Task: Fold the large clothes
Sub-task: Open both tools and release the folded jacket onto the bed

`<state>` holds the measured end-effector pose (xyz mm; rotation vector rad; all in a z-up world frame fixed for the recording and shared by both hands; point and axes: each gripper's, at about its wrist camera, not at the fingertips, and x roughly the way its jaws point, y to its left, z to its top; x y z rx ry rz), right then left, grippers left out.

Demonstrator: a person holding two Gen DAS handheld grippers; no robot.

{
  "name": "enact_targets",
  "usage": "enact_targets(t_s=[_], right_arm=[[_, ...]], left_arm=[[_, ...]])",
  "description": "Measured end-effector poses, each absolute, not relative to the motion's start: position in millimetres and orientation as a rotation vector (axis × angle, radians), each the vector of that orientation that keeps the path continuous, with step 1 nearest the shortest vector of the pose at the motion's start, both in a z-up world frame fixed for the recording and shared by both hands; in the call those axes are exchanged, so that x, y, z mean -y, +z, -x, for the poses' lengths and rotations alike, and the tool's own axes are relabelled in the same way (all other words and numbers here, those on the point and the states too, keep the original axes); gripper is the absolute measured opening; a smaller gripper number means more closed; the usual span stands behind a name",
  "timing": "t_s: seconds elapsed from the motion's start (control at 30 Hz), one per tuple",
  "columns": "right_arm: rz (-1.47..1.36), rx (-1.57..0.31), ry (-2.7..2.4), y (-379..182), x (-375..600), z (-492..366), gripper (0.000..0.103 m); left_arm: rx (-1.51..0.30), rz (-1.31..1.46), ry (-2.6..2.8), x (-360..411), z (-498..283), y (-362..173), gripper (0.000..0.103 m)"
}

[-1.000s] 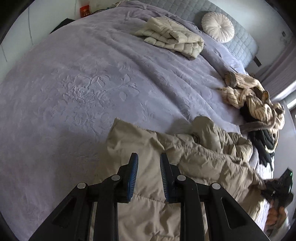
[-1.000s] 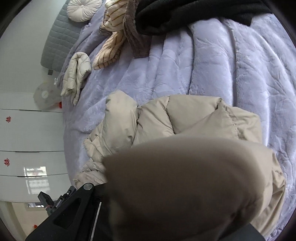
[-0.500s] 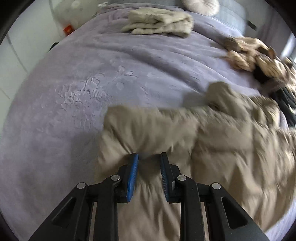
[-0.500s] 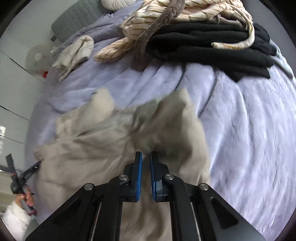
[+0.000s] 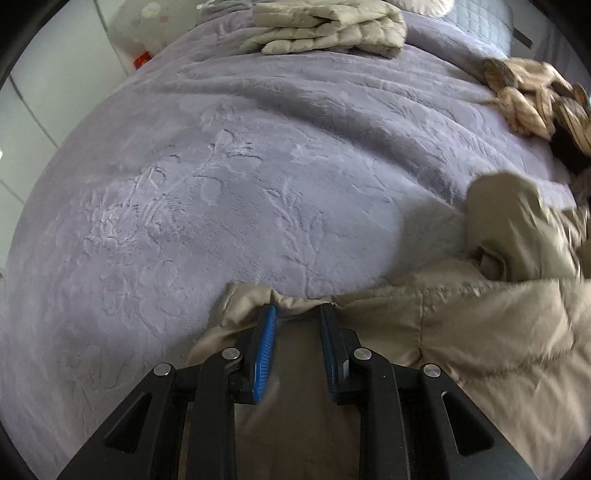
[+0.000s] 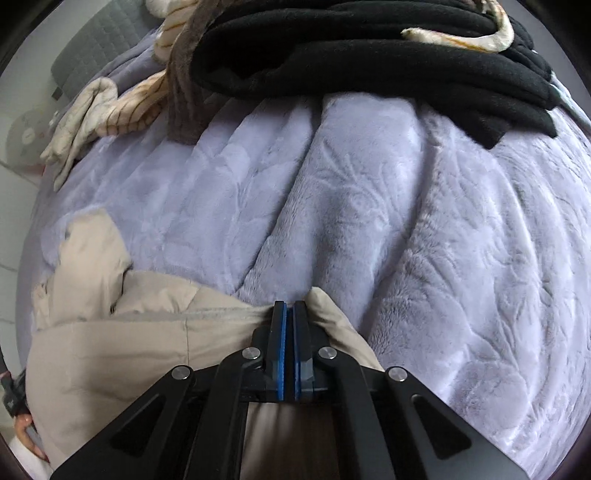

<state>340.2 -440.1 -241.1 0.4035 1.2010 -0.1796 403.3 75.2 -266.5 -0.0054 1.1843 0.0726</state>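
A beige puffer jacket (image 5: 461, 332) lies bunched on the lilac bed cover (image 5: 221, 184), at the near edge in both views. My left gripper (image 5: 296, 317) points steeply down at the jacket's hem. Puckered fabric sits between its blue pads, which stay a little apart on it. In the right wrist view the same jacket (image 6: 129, 350) spreads to the lower left. My right gripper (image 6: 290, 310) has its pads pressed together on a thin edge of the jacket. Cloth is drawn taut to it from both sides.
A folded cream puffer (image 5: 332, 29) lies at the far side of the bed. A heap of black (image 6: 369, 55), brown (image 6: 184, 96) and striped cream garments (image 5: 528, 107) sits toward the headboard (image 6: 99, 40). A hand (image 6: 26, 439) shows at the lower left.
Both grippers have sunk toward the bed, and the jacket's edge now sits at their fingertips. The right jaws have closed their small gap. The jacket has dropped from in front of the right camera.
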Motion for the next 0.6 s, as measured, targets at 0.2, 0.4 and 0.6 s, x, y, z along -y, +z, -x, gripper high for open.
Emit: enact_targets(t_s=[0.2, 0.4, 0.6], right_arm=[[-0.488, -1.142, -0.215, -203.5, 448.5, -314.1, 0.006], [-0.482, -1.109, -0.141, -163.8, 429.7, -261.6, 0.029], [-0.553, -1.104, -0.067, -146.8, 397.8, -196.0, 0.044]], left_arm=[[-1.199, 0.141, 0.141, -115.3, -392.5, -231.7, 0.026], [-1.208, 0.099, 0.084, -120.8, -324.7, -197.7, 0.026], [-1.266, 0.236, 0.076, -127.9, -259.0, -194.9, 0.026]])
